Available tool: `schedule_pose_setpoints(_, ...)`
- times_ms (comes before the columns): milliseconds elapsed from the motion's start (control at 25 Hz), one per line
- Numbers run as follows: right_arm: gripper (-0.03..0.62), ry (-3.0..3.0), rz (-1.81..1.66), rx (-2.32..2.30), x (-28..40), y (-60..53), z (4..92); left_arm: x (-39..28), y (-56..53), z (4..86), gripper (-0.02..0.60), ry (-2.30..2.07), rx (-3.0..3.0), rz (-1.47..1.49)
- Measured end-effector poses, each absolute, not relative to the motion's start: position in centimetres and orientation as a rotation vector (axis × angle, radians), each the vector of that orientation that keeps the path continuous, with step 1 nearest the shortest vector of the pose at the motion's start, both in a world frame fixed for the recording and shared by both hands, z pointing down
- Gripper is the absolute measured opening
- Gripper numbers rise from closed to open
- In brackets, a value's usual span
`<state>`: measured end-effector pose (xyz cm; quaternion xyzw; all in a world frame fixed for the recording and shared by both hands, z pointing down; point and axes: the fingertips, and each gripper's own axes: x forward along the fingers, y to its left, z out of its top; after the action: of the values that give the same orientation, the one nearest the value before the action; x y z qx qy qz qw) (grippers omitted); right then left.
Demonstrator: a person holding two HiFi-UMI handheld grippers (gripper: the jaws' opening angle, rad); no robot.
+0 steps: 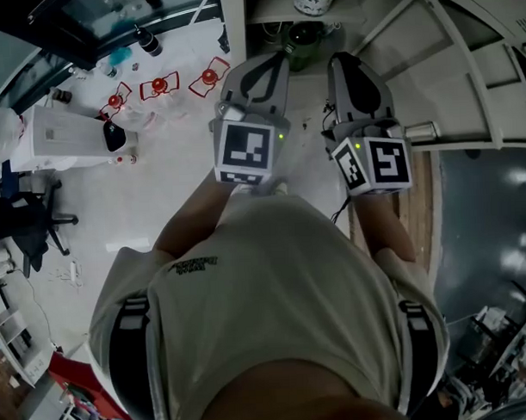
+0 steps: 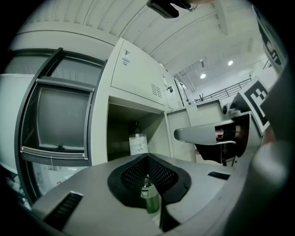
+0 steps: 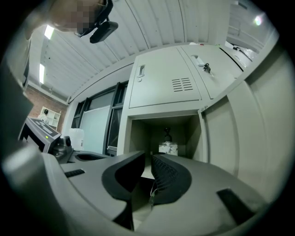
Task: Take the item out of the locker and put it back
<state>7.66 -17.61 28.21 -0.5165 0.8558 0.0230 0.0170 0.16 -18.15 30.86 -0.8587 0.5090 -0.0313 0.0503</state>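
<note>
Locker (image 3: 166, 87): we face it, with one compartment (image 3: 138, 133) open so both claws can reach in.
Labelled bottle (image 3: 168, 146): upright at the back of that compartment.
Right claw (image 3: 150, 156): pressed almost together, empty, held level towards the opening.
Left claw (image 2: 148, 159): pinching a small green bottle (image 2: 150, 200). We judge this to be the item, outside the locker and awaiting return.

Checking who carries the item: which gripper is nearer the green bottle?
Left. The left gripper has the green bottle between its jaws; the right gripper is alongside to its right, empty.
</note>
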Motion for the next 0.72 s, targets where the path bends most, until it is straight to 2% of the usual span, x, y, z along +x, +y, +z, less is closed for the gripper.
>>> schedule_pose_setpoints(280, 0.192, 2.648, 0.118, -1.583, 7.9, -20.7, 26.2, 0.3, -20.5, 29.9, 0.014, 1.594, -2.574, -0.104)
schedule_pose_setpoints(520, 0.309, 2.652, 0.142, -1.603, 7.6, -23.9, 25.6, 0.0, -23.0, 28.8, 0.014, 1.625, -2.538, -0.057)
schedule_pose_setpoints(680, 0.324, 2.666, 0.164, -1.61, 7.0, -25.8, 25.4, 0.1, -24.2, 28.8, 0.014, 1.633, -2.535, -0.053)
schedule_pose_setpoints(720, 0.347, 2.668, 0.165, -1.615, 6.9, -26.4, 25.4, 0.1, -24.5, 28.8, 0.014, 1.635, -2.533, -0.053)
